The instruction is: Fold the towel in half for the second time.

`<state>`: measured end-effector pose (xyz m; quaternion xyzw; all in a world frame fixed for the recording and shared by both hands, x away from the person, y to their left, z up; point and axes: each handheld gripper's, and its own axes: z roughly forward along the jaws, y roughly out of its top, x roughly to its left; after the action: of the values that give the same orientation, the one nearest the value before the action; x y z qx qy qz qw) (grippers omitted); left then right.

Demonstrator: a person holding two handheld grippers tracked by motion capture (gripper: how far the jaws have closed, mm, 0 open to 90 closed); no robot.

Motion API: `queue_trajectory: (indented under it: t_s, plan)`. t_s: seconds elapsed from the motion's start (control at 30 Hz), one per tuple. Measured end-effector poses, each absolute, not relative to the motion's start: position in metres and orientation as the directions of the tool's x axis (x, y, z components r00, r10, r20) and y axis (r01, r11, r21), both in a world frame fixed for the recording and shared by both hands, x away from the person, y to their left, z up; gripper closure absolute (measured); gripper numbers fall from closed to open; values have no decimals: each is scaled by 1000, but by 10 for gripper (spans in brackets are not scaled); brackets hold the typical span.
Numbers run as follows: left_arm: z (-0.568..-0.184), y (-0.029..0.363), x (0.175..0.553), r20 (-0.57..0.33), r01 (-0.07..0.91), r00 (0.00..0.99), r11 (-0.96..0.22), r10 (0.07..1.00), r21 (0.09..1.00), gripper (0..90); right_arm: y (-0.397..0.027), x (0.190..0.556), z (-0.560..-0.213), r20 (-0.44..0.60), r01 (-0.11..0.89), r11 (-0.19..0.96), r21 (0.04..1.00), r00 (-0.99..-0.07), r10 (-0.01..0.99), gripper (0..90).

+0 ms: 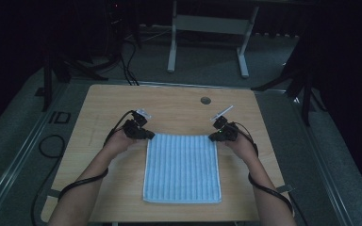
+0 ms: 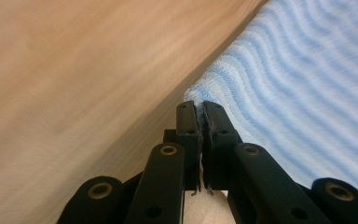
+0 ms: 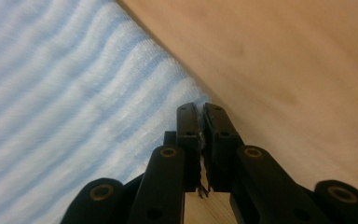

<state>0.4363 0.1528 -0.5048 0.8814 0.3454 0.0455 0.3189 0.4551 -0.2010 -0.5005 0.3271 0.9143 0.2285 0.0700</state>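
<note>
- At the centre of the high view, I am looking at a blue striped towel (image 1: 181, 167) lying flat on the wooden table (image 1: 169, 106), its far edge running between my two grippers.
- I am holding the left gripper (image 1: 150, 135) at the towel's upper left corner, and its jaws are pinching that corner.
- From the left gripper view, the two black jaws are pressing together at mid-frame with the towel (image 2: 298, 84) corner caught between them, cloth spreading to the upper right and bare table (image 2: 74, 84) to the left.
- I am holding the right gripper (image 1: 213, 137) at the upper right corner, clamped on the cloth in the same way.
- From the right gripper view, the towel (image 3: 65, 93) is spreading to the left, the table (image 3: 298, 70) to the right, and the corner is sitting between the closed jaws.
- Both of my forearms are coming in from the bottom of the high view, cables trailing beside them.
</note>
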Motion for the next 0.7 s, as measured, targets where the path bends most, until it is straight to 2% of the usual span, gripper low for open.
queue_trajectory:
  t_s: [0.17, 0.3, 0.33, 0.53, 0.7]
  plan:
    - [-474, 164, 417, -132, 533, 774, -525, 619, 664, 857, -206, 436, -463, -1, 500, 665, 555, -799, 601, 856]
    - [-462, 168, 390, -132, 494, 804, -527, 580, 691, 855, -212, 402, -442, -36, 427, 671, 607, -828, 559, 856]
    - [-460, 169, 381, -108, 479, 807, -537, 580, 695, 854, -213, 391, -438, -43, 407, 673, 618, -837, 546, 855]
    - [-455, 174, 329, -124, 421, 855, -535, 503, 732, 852, -226, 333, -429, -67, 332, 677, 657, -869, 491, 855]
    - [-459, 172, 294, -96, 373, 891, -595, 443, 712, 846, -233, 290, -434, -50, 309, 666, 679, -885, 462, 855]
